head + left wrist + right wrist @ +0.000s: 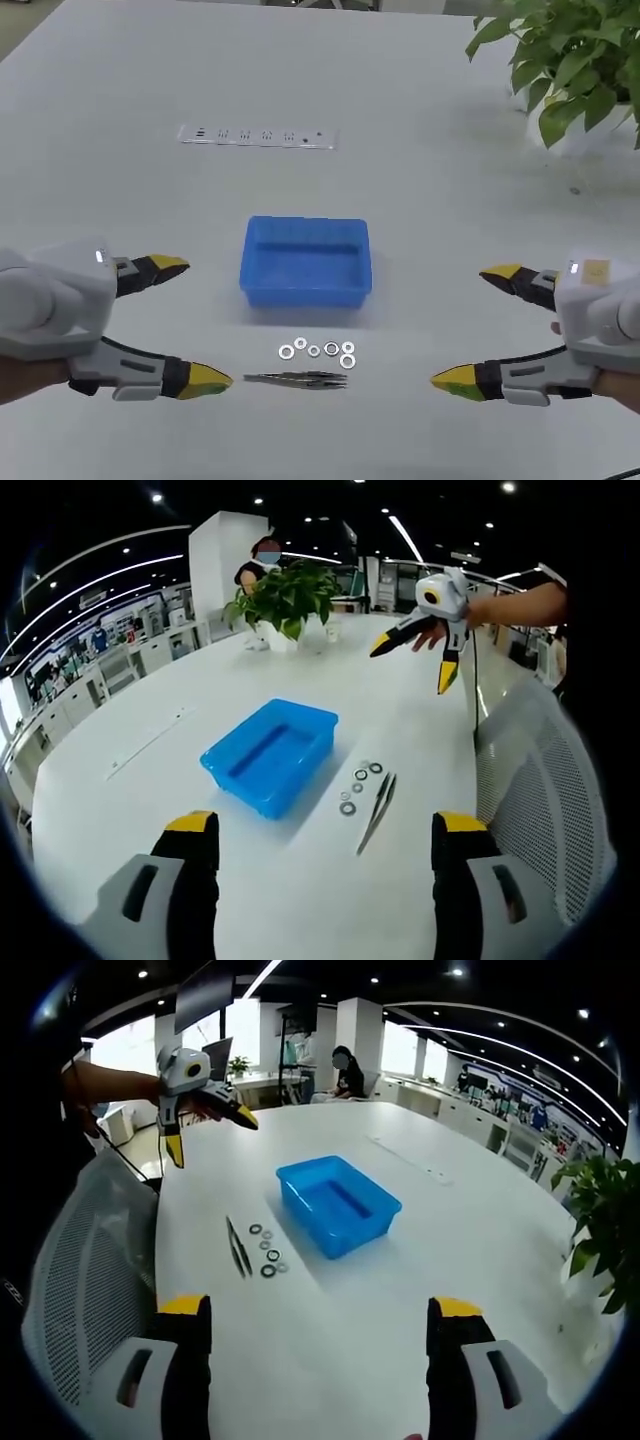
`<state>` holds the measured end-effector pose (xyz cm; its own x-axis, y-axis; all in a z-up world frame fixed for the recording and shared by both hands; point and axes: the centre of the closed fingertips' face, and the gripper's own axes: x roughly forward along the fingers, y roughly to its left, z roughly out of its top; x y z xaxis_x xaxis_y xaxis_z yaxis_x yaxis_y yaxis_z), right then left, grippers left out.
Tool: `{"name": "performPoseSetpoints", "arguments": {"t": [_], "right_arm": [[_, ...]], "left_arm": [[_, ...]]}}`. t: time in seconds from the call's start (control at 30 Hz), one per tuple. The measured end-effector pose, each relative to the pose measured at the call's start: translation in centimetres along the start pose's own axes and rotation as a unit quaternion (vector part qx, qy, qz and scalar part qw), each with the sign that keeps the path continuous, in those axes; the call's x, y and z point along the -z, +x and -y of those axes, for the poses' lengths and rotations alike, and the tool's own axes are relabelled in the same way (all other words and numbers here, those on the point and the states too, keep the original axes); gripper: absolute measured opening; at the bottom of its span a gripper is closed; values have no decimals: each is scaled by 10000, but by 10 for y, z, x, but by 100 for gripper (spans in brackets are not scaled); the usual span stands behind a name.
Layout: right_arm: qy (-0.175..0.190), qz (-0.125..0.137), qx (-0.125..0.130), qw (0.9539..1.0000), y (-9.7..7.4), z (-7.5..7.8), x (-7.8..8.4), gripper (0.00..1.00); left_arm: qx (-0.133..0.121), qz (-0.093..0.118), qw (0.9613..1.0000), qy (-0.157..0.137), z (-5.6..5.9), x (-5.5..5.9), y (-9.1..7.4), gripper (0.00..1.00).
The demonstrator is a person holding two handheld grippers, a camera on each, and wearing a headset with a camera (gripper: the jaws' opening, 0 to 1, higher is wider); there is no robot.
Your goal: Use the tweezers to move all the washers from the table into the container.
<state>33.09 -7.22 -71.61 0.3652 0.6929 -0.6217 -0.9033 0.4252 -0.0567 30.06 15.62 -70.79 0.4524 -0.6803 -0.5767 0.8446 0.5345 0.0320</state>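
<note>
Left gripper [195, 320] low at the near left of the bench [120, 190], fingers spread wide, empty. Right gripper [470, 325] at the near right, fingers equally wide apart, also empty. Between the two, tweezers [297, 378] flat on the bench, well apart from both grippers. Just beyond the tweezers, a small cluster of washers [318, 350] on the bench surface. Behind the washers, blue container [305, 290], open-topped, no washers visible inside. Farther back, white power strip [257, 136]; potted plant [575, 60] at the far right.
</note>
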Motion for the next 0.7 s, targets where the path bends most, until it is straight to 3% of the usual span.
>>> {"name": "performPoseSetpoints", "arguments": {"t": [0.33, 0.7], "right_arm": [[-340, -281, -168, 9989, 13, -6, 6, 85], [-553, -331, -479, 9968, 34, -19, 6, 77]], "left_arm": [[281, -275, 9990, 202, 13, 11, 12, 85], [548, -605, 9956, 471, 24, 25, 26, 77]]}}
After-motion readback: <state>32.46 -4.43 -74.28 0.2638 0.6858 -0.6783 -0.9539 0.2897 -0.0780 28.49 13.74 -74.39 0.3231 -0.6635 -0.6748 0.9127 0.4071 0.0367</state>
